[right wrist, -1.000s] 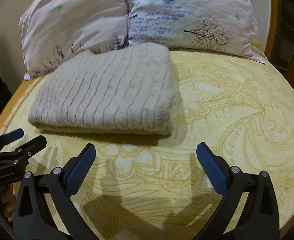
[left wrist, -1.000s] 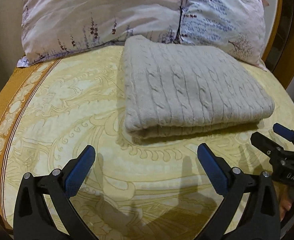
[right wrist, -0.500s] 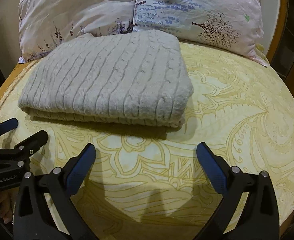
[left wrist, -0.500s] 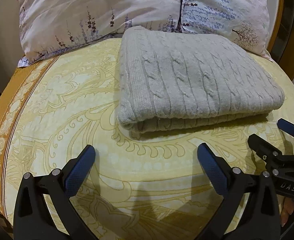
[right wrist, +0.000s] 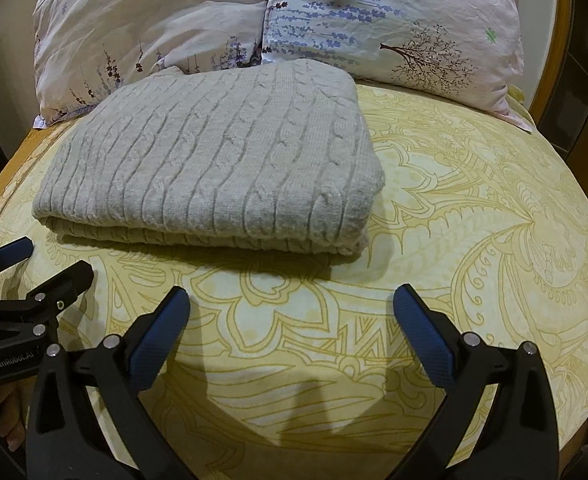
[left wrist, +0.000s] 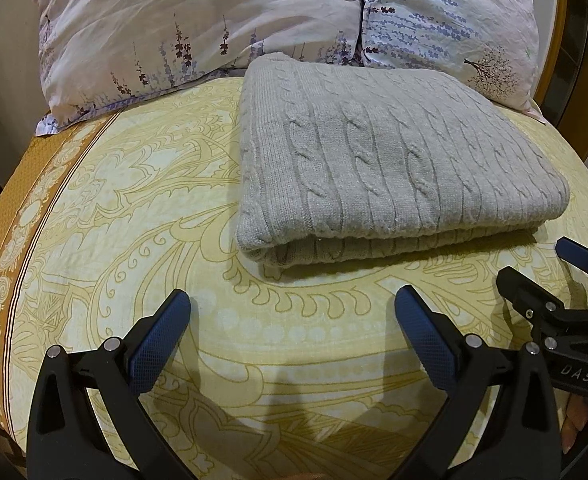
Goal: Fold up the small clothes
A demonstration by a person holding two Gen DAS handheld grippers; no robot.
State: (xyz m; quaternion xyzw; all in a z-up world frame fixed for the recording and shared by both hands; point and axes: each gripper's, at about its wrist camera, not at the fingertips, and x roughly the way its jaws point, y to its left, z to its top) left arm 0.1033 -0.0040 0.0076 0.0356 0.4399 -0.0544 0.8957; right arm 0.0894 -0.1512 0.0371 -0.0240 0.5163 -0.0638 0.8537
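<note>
A grey cable-knit sweater [left wrist: 386, 164] lies folded into a thick rectangle on the yellow patterned bedspread [left wrist: 134, 208], its folded edge facing me. My left gripper [left wrist: 292, 316] stands open and empty just short of the sweater's near left corner. In the right wrist view the same sweater [right wrist: 214, 164] sits ahead and to the left, and my right gripper [right wrist: 290, 314] is open and empty in front of its near right corner. Each gripper shows in the other's view: the right gripper [left wrist: 542, 268] at the right edge, the left gripper [right wrist: 42, 260] at the left edge.
Two floral pillows [left wrist: 214, 20] [right wrist: 394, 20] lean behind the sweater at the head of the bed. A brown border [left wrist: 22, 208] marks the bedspread's left side. A wooden frame [right wrist: 562, 40] rises at the far right. Fingers of a hand [right wrist: 10, 412] show low left.
Both grippers have moved forward toward the sweater, which now looks larger and nearer in both views. The jaws stayed open.
</note>
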